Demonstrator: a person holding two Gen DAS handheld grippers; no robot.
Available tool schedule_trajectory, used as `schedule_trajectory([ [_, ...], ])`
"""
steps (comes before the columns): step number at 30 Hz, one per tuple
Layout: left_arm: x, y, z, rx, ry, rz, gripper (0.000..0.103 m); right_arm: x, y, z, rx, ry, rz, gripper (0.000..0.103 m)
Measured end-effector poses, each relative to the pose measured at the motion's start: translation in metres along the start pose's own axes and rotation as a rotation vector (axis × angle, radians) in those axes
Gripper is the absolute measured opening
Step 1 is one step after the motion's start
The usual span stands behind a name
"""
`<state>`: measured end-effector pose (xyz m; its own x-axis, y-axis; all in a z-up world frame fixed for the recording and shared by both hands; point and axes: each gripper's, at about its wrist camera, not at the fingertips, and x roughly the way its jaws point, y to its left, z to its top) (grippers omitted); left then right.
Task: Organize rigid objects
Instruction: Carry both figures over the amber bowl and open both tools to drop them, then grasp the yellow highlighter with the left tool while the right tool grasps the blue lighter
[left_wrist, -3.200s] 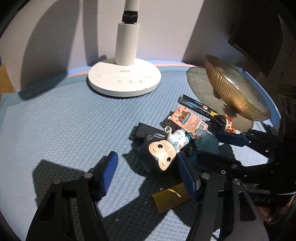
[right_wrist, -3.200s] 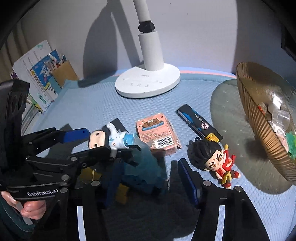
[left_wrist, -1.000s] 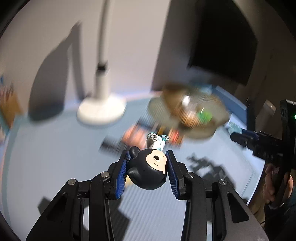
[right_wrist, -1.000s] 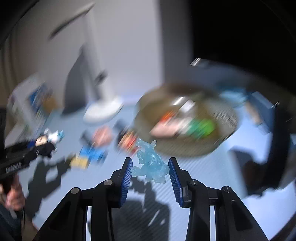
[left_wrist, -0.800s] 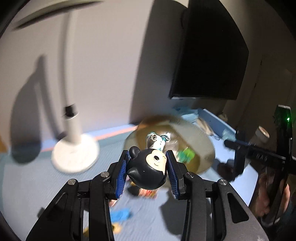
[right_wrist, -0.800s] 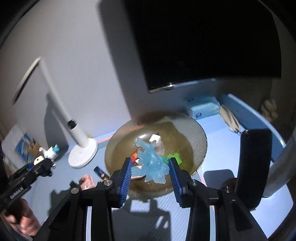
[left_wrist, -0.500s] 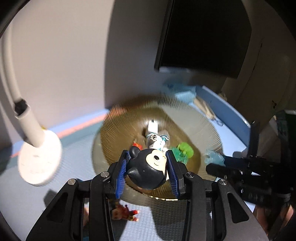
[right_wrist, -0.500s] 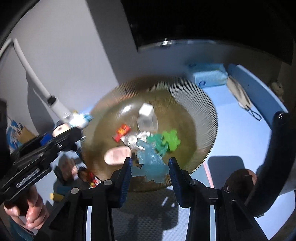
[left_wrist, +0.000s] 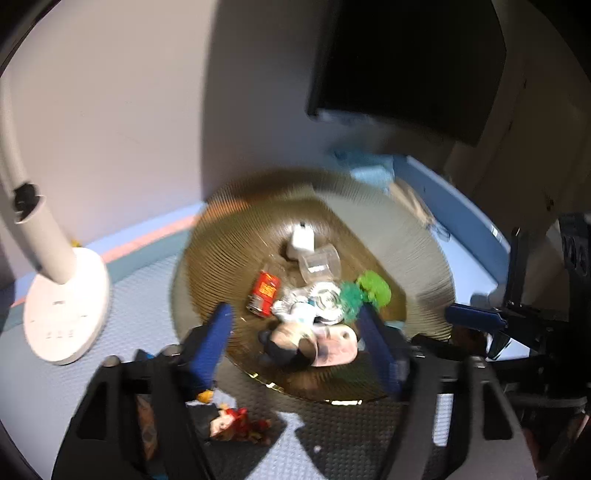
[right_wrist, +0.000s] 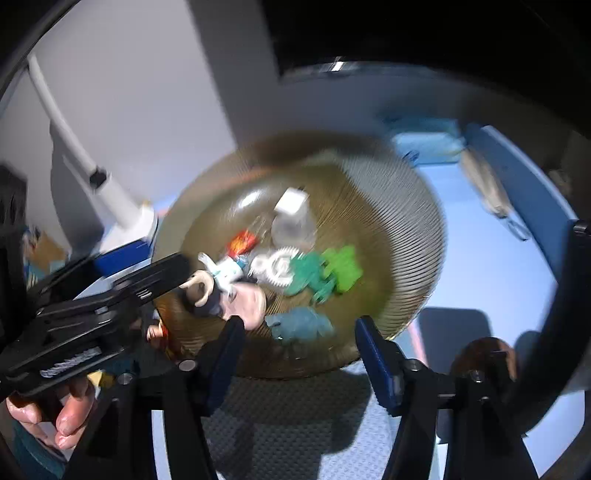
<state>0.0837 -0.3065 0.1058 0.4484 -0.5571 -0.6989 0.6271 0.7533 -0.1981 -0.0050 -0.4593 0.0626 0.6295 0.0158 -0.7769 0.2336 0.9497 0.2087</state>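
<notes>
One black-haired figurine (left_wrist: 291, 345) on its side, head nearest camera

Toys gathered in a ribbed amber glass bowl (left_wrist: 424, 254) on a blue textured mat (left_wrist: 147, 306).
The black-haired doll figure (left_wrist: 291, 345) lies at the bowl's near side in the left wrist view, beside the translucent blue creature figure (right_wrist: 299, 323); a white desk lamp base (left_wrist: 66, 306) stands left, a red-clad figurine (left_wrist: 236, 428) before the bowl.
</notes>
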Motion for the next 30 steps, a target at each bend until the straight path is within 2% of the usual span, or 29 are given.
schedule_trajectory([
  [3, -0.035, 0.015, -0.003, -0.026, -0.049, -0.001, 0.071, -0.02, -0.008, -0.003, 0.045, -0.051, 0.032, 0.061],
  [8, -0.091, 0.043, -0.025, -0.088, -0.117, 0.03, 0.075, -0.039, -0.001, -0.015, 0.063, -0.084, 0.084, 0.061],
  [16, -0.161, 0.093, -0.077, -0.216, -0.178, 0.098, 0.075, -0.044, 0.054, -0.035, -0.011, -0.072, 0.183, 0.061],
  [17, -0.168, 0.099, -0.084, -0.23, -0.185, 0.112, 0.076, -0.044, 0.065, -0.038, -0.03, -0.073, 0.196, 0.062],
  [19, -0.177, 0.111, -0.101, -0.259, -0.195, 0.156, 0.086, -0.042, 0.08, -0.045, -0.061, -0.073, 0.215, 0.063],
  [21, -0.179, 0.128, -0.125, -0.282, -0.191, 0.217, 0.086, -0.034, 0.093, -0.054, -0.085, -0.074, 0.231, 0.071],
  [22, -0.174, 0.136, -0.137, -0.296, -0.169, 0.26, 0.085, -0.029, 0.099, -0.059, -0.098, -0.08, 0.237, 0.078],
  [24, -0.161, 0.157, -0.165, -0.34, -0.112, 0.362, 0.085, -0.011, 0.109, -0.072, -0.13, -0.095, 0.245, 0.08],
  [27, -0.143, 0.182, -0.197, -0.412, -0.045, 0.379, 0.085, 0.018, 0.118, -0.09, -0.156, -0.069, 0.27, 0.08],
  [30, -0.136, 0.193, -0.216, -0.429, -0.031, 0.388, 0.085, 0.038, 0.121, -0.101, -0.166, -0.052, 0.272, 0.08],
])
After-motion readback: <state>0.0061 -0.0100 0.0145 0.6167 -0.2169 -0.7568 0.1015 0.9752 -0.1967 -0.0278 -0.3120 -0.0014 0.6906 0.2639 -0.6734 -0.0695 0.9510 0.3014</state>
